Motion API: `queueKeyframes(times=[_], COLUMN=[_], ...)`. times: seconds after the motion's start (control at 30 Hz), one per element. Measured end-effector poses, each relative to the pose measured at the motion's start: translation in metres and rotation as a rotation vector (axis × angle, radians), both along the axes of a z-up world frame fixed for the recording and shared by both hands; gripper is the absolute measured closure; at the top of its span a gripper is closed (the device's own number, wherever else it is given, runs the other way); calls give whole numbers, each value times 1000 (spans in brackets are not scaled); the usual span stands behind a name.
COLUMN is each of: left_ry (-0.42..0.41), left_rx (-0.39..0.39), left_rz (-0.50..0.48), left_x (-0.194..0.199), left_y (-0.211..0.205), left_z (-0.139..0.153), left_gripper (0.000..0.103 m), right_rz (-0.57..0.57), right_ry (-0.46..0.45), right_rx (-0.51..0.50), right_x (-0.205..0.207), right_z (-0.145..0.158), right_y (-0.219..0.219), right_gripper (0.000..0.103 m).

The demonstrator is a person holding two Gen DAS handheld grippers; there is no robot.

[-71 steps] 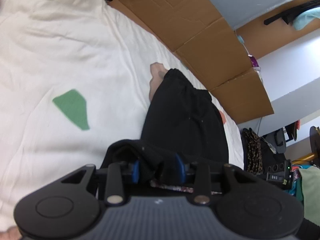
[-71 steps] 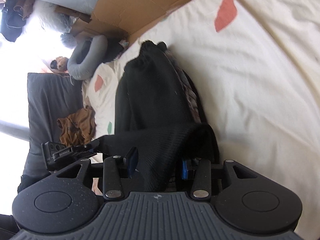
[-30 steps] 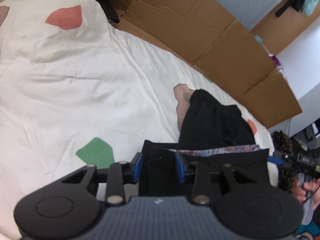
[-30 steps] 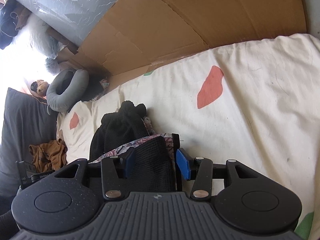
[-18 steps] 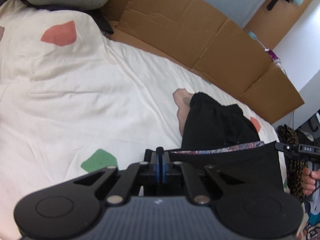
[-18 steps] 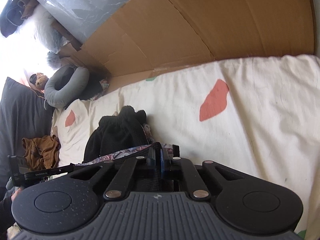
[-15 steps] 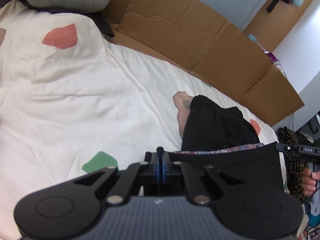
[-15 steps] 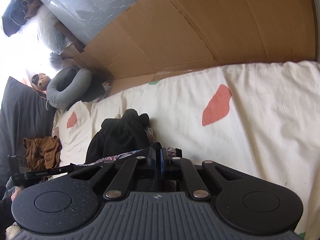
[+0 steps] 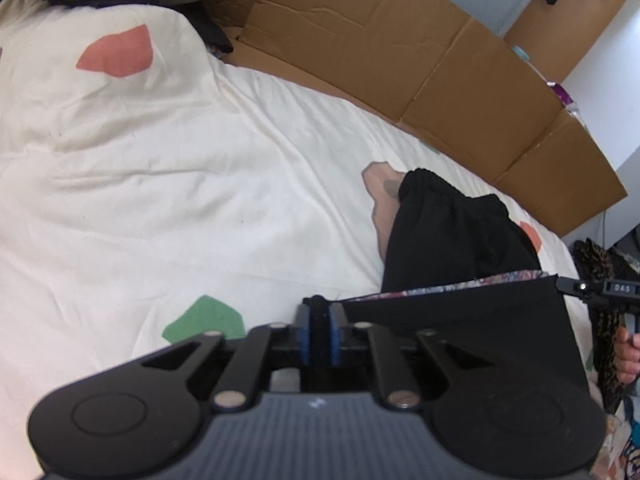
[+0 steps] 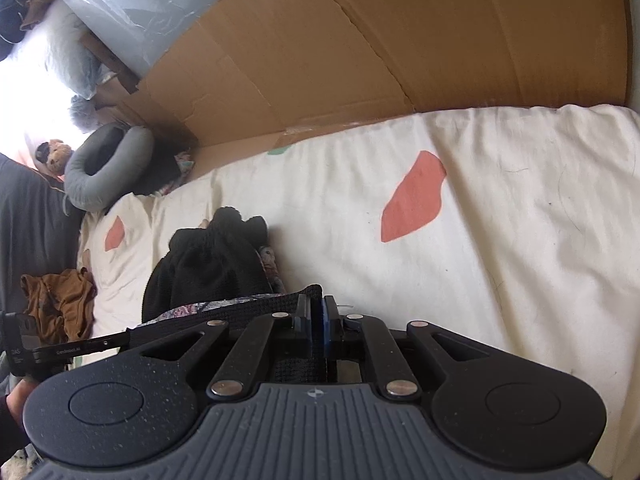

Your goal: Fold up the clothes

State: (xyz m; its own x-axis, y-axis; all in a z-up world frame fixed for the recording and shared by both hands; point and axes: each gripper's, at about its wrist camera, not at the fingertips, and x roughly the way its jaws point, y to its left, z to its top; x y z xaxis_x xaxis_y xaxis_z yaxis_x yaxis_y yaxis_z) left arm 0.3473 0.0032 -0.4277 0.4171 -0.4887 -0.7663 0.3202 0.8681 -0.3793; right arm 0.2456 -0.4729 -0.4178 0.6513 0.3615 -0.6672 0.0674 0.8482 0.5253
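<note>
Black garment (image 9: 460, 240) lies on the cream bedsheet (image 9: 160, 200), its gathered far end resting flat near the cardboard sheet (image 9: 400, 60) while its near edge is lifted and stretched between the 2 grippers. A patterned lining (image 9: 460, 286) shows along that raised edge.

Left gripper (image 9: 319, 334) has its blue pads nearly together with a bunch of the black fabric pinched between them; the jaws are opening slightly, yet the cloth is in contact with both pads. Right gripper (image 10: 318, 330) holds the other corner the same way, jaws narrow and easing apart, fabric between the pads. In the left wrist view the right gripper's tip meets the far corner of the taut edge.

To do this fold well, I judge that both corners should travel together toward the gathered end, kept level and at even tension so the edge stays straight. Both grips look loose, so firming them before moving would guard against a corner slipping out. Lay the edge down squarely on the lower layer, lining hidden, then let go with both hands at once.
</note>
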Motion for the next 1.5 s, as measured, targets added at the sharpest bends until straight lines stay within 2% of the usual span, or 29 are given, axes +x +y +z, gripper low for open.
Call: queueKeyframes(times=[0.03,0.1,0.13,0.63,0.9,0.97,1.03,1.1,1.43,1.5], left_ry=[-1,1,1,-18,-66,-78,-77,-75,-73,-74], left_rx=[7,12,13,76,158,178,181,182,187,174], left_rz=[-10,-30,-38,-83,-109,-109,-100,-92,-53,-49], left_x=[0,-2,-3,-1,-9,-11,-11,-12,-16,-16], left_y=[0,-1,-2,-20,-33,-37,-38,-39,-43,-43], left_z=[0,0,0,-7,-7,-7,-8,-7,-7,-7], left_gripper=[81,80,79,74,71,70,70,71,73,79], right_rz=[2,5,7,33,57,59,60,65,14,9], right_ry=[2,7,9,68,67,65,66,67,13,8], right_rx=[-1,-3,-4,-58,-196,-218,-221,-222,-247,-246], right_x=[0,-1,-1,14,17,17,18,18,5,2], right_z=[0,0,0,-24,-29,-28,-27,-25,0,3], right_y=[0,0,0,21,46,49,50,51,42,40], right_gripper=[89,68,66,65,63,65,72,88,93,93])
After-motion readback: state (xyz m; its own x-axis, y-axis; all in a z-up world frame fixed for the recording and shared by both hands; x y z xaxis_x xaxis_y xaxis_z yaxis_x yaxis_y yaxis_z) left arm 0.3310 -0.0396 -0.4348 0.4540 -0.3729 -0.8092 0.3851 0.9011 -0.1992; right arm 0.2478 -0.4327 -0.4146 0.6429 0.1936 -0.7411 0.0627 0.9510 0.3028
